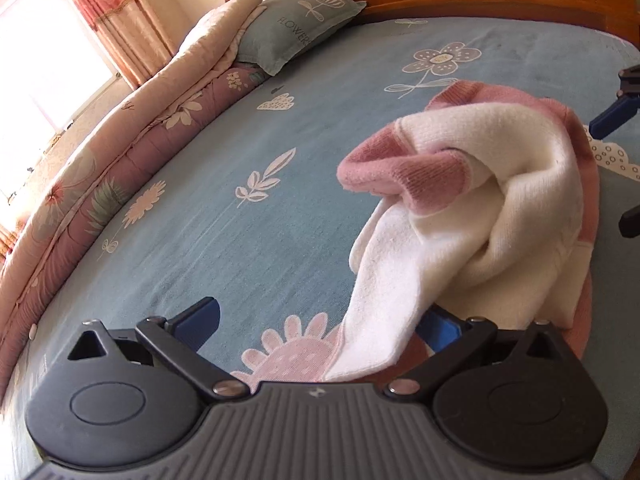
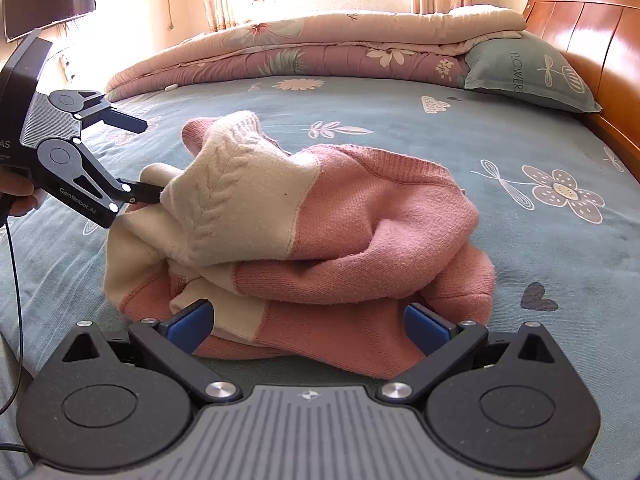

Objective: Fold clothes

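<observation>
Two claws work at one pink and cream sweater [image 2: 320, 232] that lies bunched in a heap on the blue flowered bedsheet [image 2: 500, 128], near the middle of the bed. The left claw [image 1: 320, 320] is spread wide; a cream flap of the sweater drapes over its right finger [image 1: 440, 326], while its left finger [image 1: 200, 316] stands free above the sheet. In the right wrist view the same claw [image 2: 140, 160] reaches in from the left, its lower finger pushed against the cream cable-knit part and its upper finger clear of the cloth. The right claw [image 2: 308, 324] is also spread wide, low over the sheet, with the pink hem of the heap between its blue pads [image 2: 192, 320]. A rolled floral quilt [image 2: 300, 52] lies along the far side of the bed, a grey-green pillow [image 2: 528, 72] leans at the wooden headboard [image 2: 592, 36], and curtains [image 1: 116, 12] hang by the bright window.
</observation>
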Demonstrator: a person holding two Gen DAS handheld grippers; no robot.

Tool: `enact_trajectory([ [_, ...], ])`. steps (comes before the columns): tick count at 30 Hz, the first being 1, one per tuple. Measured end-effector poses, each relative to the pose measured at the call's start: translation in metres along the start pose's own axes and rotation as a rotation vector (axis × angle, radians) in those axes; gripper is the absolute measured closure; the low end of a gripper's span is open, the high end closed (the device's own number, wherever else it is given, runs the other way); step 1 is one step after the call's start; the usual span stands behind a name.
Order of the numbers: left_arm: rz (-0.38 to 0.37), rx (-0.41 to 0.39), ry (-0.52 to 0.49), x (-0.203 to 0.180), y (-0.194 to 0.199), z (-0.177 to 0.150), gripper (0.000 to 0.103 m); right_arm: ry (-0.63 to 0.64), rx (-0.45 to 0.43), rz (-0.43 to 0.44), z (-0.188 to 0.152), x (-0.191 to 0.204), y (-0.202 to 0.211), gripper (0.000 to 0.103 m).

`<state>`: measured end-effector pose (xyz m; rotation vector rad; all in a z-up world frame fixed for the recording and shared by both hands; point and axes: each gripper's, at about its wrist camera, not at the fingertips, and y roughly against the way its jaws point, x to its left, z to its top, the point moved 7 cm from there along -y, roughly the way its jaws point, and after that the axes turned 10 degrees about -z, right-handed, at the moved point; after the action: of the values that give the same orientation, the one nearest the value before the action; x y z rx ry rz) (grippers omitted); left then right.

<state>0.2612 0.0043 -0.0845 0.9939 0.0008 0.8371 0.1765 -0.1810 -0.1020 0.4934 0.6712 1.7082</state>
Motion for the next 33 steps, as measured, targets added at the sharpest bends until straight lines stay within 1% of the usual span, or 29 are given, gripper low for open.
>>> enact_trajectory([
  [1,0.024,0.007,-0.043,-0.004,-0.005,0.003,0.001,0.009,-0.004,0.007,0.002,0.004,0.001,0.0],
  [3,0.03,0.002,-0.062,-0.006,-0.014,0.01,0.001,0.023,-0.011,0.014,0.003,0.01,0.002,0.0],
  [5,-0.003,0.004,-0.065,-0.007,-0.021,0.015,0.001,0.03,-0.009,0.018,0.003,0.014,0.002,0.0],
  [8,-0.015,-0.018,-0.165,-0.012,-0.023,0.021,0.0,0.031,0.002,0.021,0.0,0.017,0.0,0.0],
  [14,-0.086,-0.049,-0.06,0.021,-0.031,0.023,0.0,0.019,0.017,0.013,-0.003,0.015,-0.002,0.0],
  [15,-0.097,-0.043,-0.055,0.022,-0.032,0.021,0.0,0.021,0.012,0.01,-0.003,0.014,-0.001,0.0],
  [16,-0.112,-0.039,-0.054,0.021,-0.033,0.02,0.001,0.024,0.007,0.005,-0.003,0.013,0.001,0.0],
  [18,-0.151,-0.056,-0.095,0.009,-0.032,0.021,0.001,0.011,0.007,0.005,-0.003,0.009,0.0,0.0],
  [20,-0.152,-0.067,-0.134,-0.003,-0.037,0.024,0.001,-0.009,0.016,0.007,-0.003,0.007,-0.002,0.0],
  [21,-0.152,-0.059,-0.124,-0.005,-0.042,0.026,0.0,-0.016,0.02,0.008,-0.003,0.008,-0.004,0.0],
  [22,-0.152,-0.055,-0.083,-0.002,-0.046,0.027,0.0,-0.015,0.023,0.009,-0.004,0.009,-0.004,0.0],
  [24,-0.139,-0.057,0.033,0.01,-0.049,0.028,0.001,-0.005,0.023,0.011,-0.006,0.013,-0.003,0.0],
  [25,-0.121,-0.072,0.087,0.018,-0.046,0.027,0.002,0.005,0.021,0.011,-0.006,0.015,-0.002,0.0],
  [27,-0.095,-0.099,0.16,0.031,-0.041,0.023,0.006,0.014,0.017,0.003,-0.007,0.016,0.001,0.0],
  [29,-0.077,-0.105,0.253,0.044,-0.038,0.016,0.01,0.015,0.015,-0.005,-0.006,0.015,0.002,0.0],
  [30,-0.058,-0.103,0.297,0.053,-0.038,0.011,0.016,0.008,0.015,-0.007,-0.006,0.015,0.002,0.0],
  [32,-0.018,-0.099,0.384,0.072,-0.037,0.0,0.022,-0.002,0.017,-0.007,-0.006,0.014,0.001,0.0],
  [33,0.002,-0.097,0.428,0.081,-0.037,-0.005,0.031,-0.001,0.017,-0.008,-0.005,0.014,0.0,0.0],
])
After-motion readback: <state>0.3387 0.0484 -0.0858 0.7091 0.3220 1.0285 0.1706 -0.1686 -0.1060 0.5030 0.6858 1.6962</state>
